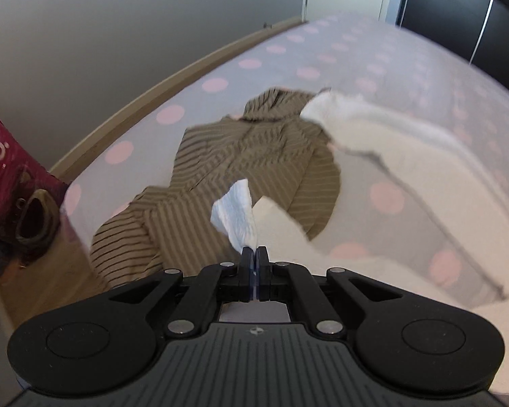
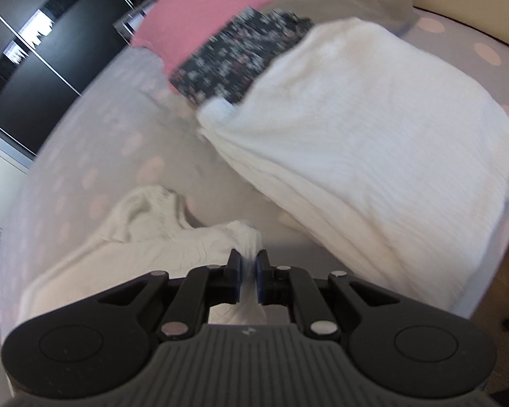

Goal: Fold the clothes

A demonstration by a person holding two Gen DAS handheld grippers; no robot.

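On a bed [image 1: 288, 54] with a pink-dotted sheet, a person works two tools. The left hand-held gripper [image 1: 253, 254] is clamped tight on a corner of a white garment [image 1: 236, 208]. The right hand-held gripper [image 2: 247, 264] pinches another bunched part of the white garment [image 2: 146, 237], which trails to its nine o'clock. A striped top [image 1: 247, 159] lies crumpled at the left tool's twelve o'clock. At the right tool's one o'clock sits a white folded pile [image 2: 373, 129], with floral cloth [image 2: 234, 54] and pink cloth [image 2: 200, 17] beyond. Folding looks barely begun on this piece; the striped top waits.
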